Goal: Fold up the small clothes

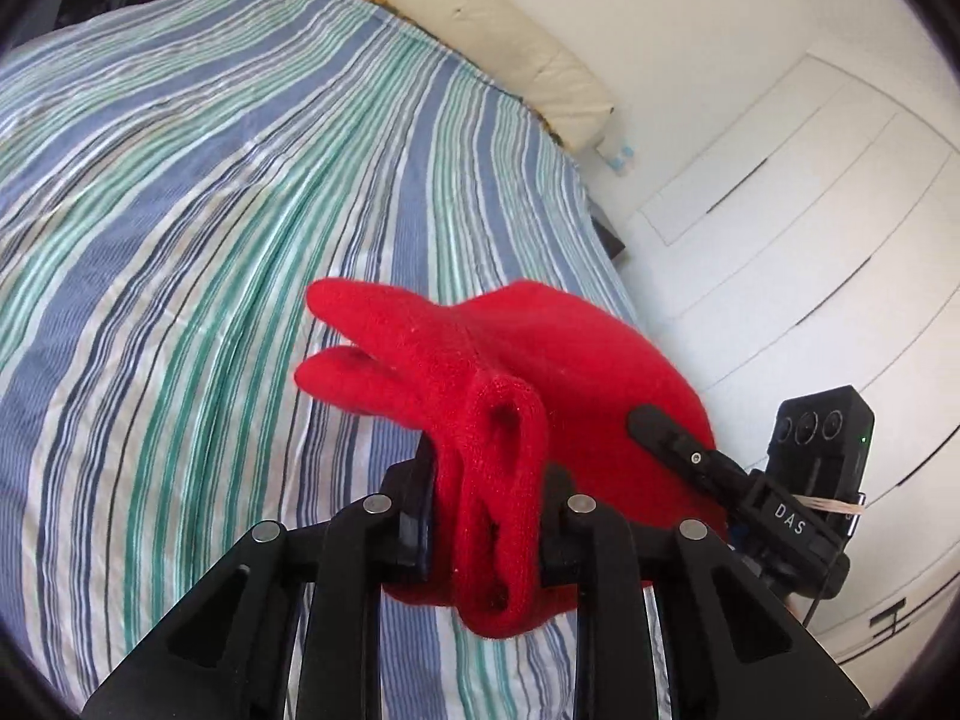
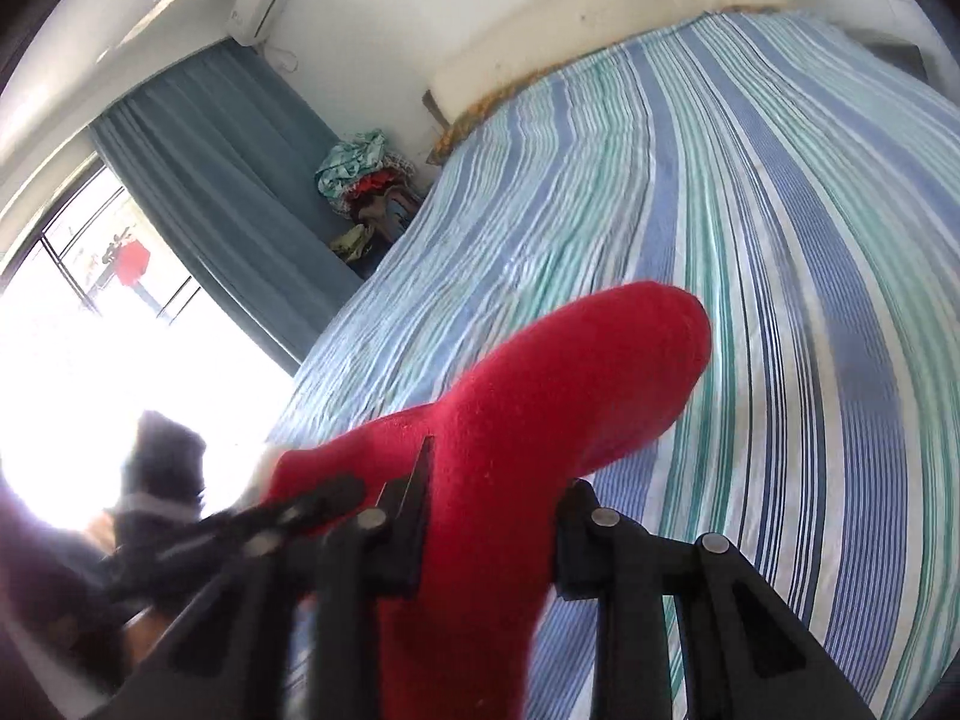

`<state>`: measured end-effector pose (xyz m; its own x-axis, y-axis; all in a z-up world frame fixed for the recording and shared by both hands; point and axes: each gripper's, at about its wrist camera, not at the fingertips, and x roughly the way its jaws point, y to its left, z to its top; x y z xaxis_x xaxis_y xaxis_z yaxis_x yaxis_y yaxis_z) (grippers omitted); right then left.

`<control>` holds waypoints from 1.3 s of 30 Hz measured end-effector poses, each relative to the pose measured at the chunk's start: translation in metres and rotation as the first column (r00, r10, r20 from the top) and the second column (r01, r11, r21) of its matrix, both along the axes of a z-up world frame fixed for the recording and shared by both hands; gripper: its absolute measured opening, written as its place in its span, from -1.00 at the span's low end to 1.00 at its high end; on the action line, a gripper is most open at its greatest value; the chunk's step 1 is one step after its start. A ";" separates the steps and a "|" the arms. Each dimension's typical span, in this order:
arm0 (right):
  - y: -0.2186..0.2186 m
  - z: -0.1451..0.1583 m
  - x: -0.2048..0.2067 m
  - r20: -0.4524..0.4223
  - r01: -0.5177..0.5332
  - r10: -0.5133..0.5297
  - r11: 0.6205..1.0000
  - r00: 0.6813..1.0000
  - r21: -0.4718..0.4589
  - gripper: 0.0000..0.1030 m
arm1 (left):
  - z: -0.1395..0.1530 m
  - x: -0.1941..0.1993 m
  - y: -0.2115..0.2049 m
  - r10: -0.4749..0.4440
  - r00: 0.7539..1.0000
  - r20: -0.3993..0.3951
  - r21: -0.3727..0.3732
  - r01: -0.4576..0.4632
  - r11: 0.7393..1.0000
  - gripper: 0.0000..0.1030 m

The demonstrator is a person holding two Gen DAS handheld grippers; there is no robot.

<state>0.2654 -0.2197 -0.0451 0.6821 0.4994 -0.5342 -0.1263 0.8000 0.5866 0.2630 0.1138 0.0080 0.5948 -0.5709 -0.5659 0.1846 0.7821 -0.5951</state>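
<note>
A pair of red knit socks (image 1: 480, 354) hangs above the striped bedsheet (image 1: 210, 210). My left gripper (image 1: 489, 516) is shut on the bunched cuff end of the socks. The toe ends stick out to the left. My right gripper (image 2: 492, 528) is shut on the same red socks (image 2: 570, 372), and one of its fingers (image 1: 678, 441) shows pressed on the red fabric at the right in the left wrist view. The left gripper (image 2: 288, 516) shows blurred at the lower left in the right wrist view.
The bed fills both views, its sheet (image 2: 720, 210) in blue, green and white stripes. A cream headboard (image 1: 480, 24) runs along the far edge. White wardrobe doors (image 1: 810, 210) stand to the right. A clothes pile (image 2: 366, 180), blue curtain (image 2: 228, 180) and bright window (image 2: 90, 330) lie left.
</note>
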 end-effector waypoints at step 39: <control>0.053 -0.014 -0.225 -0.171 0.057 -0.177 0.836 0.969 -0.546 0.99 | -0.045 -0.204 -0.042 0.245 0.969 0.027 0.727 -0.187 0.661 0.94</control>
<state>0.0404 -0.1667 -0.0592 0.5612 0.0193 -0.8275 0.0637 0.9957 0.0665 0.0585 0.0714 -0.0369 0.5924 0.1698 -0.7876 -0.0626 0.9843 0.1651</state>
